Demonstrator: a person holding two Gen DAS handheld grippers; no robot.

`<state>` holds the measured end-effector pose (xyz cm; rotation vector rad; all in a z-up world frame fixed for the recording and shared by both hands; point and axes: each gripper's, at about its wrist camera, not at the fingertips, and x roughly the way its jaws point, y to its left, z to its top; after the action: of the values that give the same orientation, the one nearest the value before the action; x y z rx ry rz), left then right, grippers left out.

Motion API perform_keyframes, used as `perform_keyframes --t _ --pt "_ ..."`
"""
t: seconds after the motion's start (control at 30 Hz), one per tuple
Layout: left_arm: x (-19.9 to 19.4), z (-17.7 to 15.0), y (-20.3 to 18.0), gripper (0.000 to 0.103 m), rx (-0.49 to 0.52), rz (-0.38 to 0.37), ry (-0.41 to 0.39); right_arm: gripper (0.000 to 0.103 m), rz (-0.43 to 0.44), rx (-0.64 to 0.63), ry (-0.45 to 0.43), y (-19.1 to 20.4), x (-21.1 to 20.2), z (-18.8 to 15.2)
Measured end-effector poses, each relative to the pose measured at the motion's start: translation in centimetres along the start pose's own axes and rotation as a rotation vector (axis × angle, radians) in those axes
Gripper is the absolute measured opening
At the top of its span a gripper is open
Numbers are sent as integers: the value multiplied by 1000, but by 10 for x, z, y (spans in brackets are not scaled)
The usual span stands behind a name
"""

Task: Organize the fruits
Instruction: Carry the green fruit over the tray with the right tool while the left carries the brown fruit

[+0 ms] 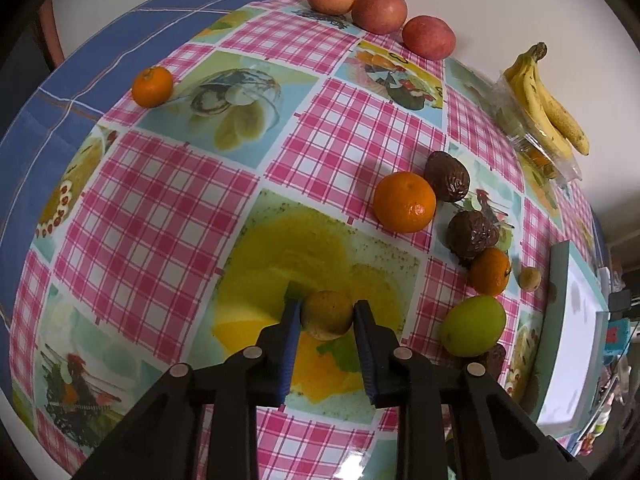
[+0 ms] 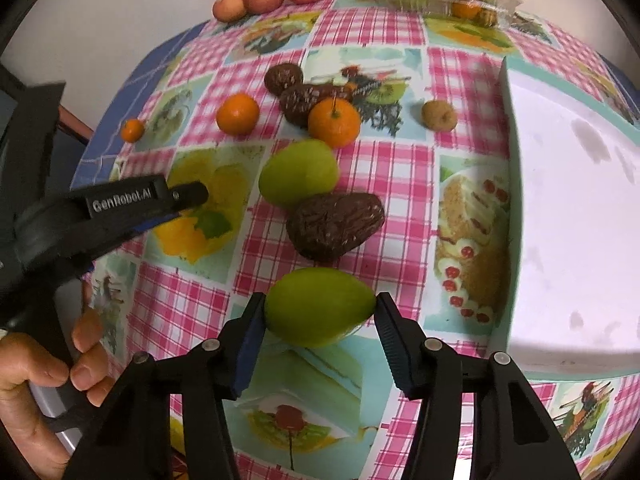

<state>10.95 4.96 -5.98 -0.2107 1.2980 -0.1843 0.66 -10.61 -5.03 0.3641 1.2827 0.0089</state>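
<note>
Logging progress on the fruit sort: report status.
Left gripper shut on small brownish fruit. Right gripper shut on green fruit. Dark wrinkled fruit just ahead of right gripper.

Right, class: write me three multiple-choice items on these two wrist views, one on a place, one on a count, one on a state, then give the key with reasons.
1. Where do the bananas lie?
A. on a clear plastic pack at the table's far edge
B. in the white tray
C. between the left jaws

2. How many red apples stand in the row by the wall?
A. two
B. three
C. five

3. What is the right gripper doing?
A. hanging open over bare cloth
B. shut on a green fruit
C. shut on a dark brown fruit

Key: 1 A, the bunch rests on the clear pack near the wall. 2 B, three sit side by side. 3 B, both jaws press the green fruit.
</note>
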Motion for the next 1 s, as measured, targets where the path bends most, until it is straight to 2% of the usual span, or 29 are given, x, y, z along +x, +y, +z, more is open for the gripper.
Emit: perform_keyframes --t 0.1,0.43,0.67,1.0 --pt "-5 0 2 29 -20 -33 -4 56 3 16 -34 -4 -11 2" --pt "-40 -2 -10 29 29 -23 -105 56 -30 132 -160 -46 -53 10" --pt "-56 -10 -30 29 93 -20 -151 56 -122 267 -229 -98 -75 15" --pt "-60 -23 -65 29 187 -32 -161 56 -241 457 -303 -167 -98 9"
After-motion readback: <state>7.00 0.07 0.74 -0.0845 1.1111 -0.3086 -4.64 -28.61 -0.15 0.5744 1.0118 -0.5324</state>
